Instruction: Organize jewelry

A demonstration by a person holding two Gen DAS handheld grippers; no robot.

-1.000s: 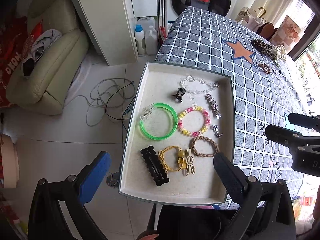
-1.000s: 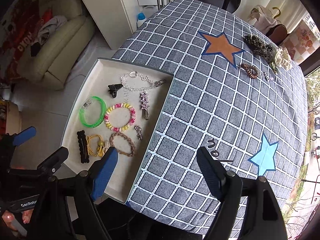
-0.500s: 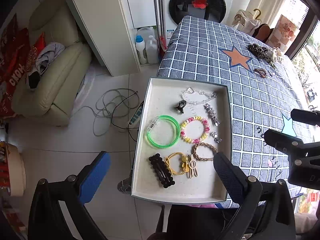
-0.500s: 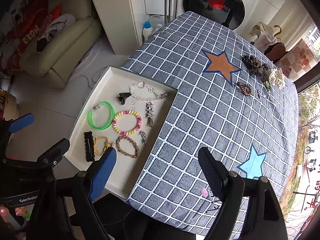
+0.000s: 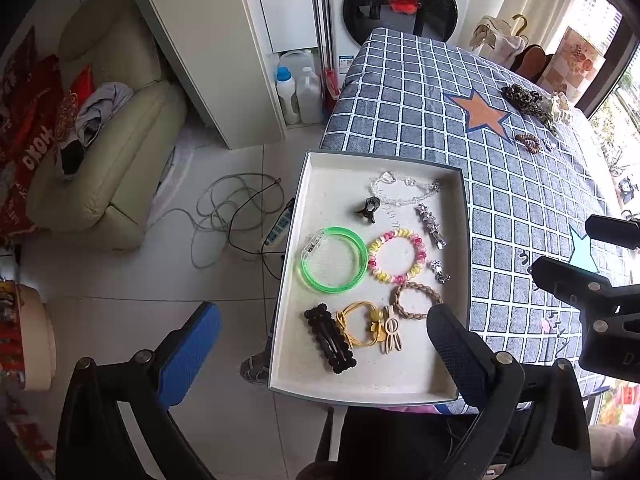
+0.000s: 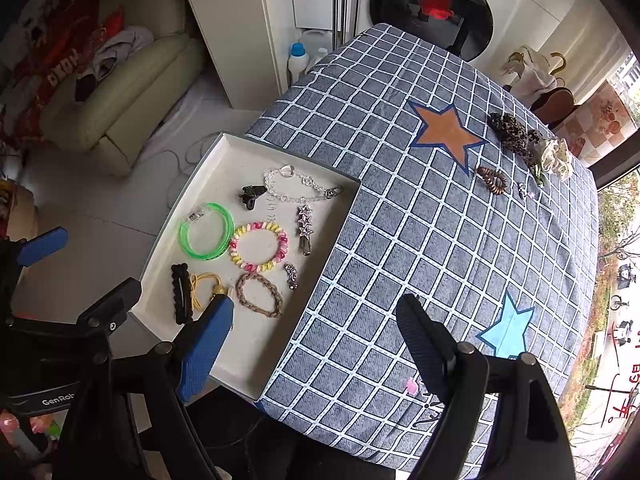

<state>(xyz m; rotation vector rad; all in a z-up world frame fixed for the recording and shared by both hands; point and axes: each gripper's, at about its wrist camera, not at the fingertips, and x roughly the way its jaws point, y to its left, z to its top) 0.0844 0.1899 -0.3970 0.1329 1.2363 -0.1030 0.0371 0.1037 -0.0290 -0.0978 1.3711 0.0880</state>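
- Tray (image 5: pixel 400 380), shallow, white-lined, sits at the near left edge of the table (image 6: pixel 420 240), partly overhanging it; table covered in grey-blue checked cloth with star patches.
- Tray contents, far end: clear bead chain (image 5: pixel 404 192) with a small dark claw clip (image 5: pixel 369 209) just beside it.
- Middle row: green bangle (image 5: pixel 334 260) touching or nearly touching the pink-yellow coil bracelet (image 5: pixel 396 256); star hair clip (image 5: pixel 431 226) to the right of these; small silver charm (image 5: pixel 439 272) below it.
- Near row: black hair clip (image 5: pixel 330 338), yellow hair tie (image 5: pixel 360 324) with a beige bunny clip (image 5: pixel 391 330) on it, braided brown band (image 5: pixel 416 300).
- Outside the tray, far right corner of table: leopard-print scrunchie (image 6: pixel 510 136), cream scrunchie (image 6: pixel 556 156), brown coil tie (image 6: pixel 494 179); well apart from the tray.
- Left gripper (image 5: pixel 320 336): jaws wide apart, holding nothing, hovering above the near end of the tray.
- Right gripper (image 6: pixel 316 340): jaws wide apart, holding nothing, hovering over the tray's right wall and adjacent cloth.
- Surroundings: washing machine (image 5: pixel 400 4) beyond the table; cream sofa (image 5: pixel 108 152) and loose cable (image 5: pixel 232 216) on the tiled floor to the left.
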